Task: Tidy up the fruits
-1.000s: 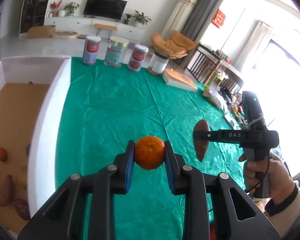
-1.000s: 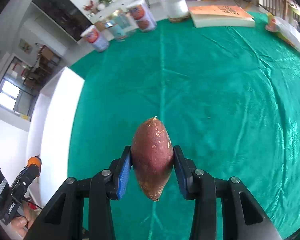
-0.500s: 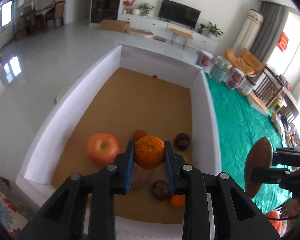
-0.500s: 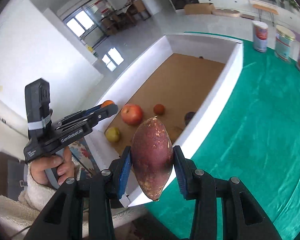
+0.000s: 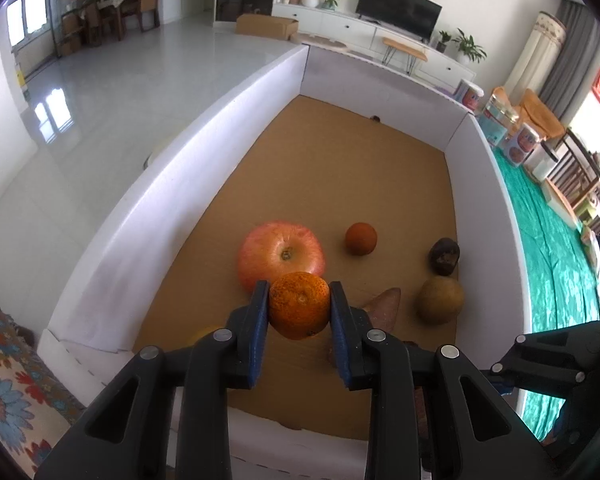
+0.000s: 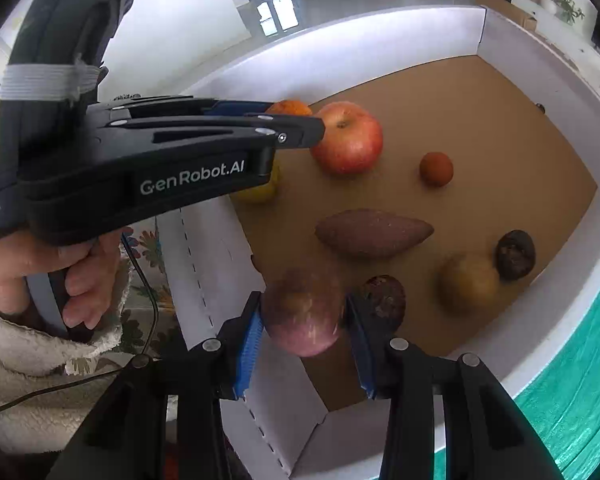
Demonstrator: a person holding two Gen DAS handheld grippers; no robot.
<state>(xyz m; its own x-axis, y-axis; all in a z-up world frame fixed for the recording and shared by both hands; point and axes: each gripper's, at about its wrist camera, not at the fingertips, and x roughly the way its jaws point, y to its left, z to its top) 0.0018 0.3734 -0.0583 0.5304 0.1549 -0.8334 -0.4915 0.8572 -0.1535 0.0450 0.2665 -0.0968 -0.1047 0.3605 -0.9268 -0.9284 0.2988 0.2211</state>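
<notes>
Left wrist: left gripper (image 5: pixel 299 307) jaws clamp bumpy orange mandarin (image 5: pixel 299 310) above white-walled cardboard box (image 5: pixel 172 184), ready for dropping | Right wrist: right gripper (image 6: pixel 302 322) jaws grip blurred reddish sweet potato (image 6: pixel 302 307), probably unreleased, over box corner.

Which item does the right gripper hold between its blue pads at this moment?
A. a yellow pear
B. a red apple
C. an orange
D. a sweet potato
D: in the right wrist view the right gripper is closed on a reddish-purple sweet potato above the white box, while the orange sits in the left gripper and the red apple lies on the box floor.
</notes>
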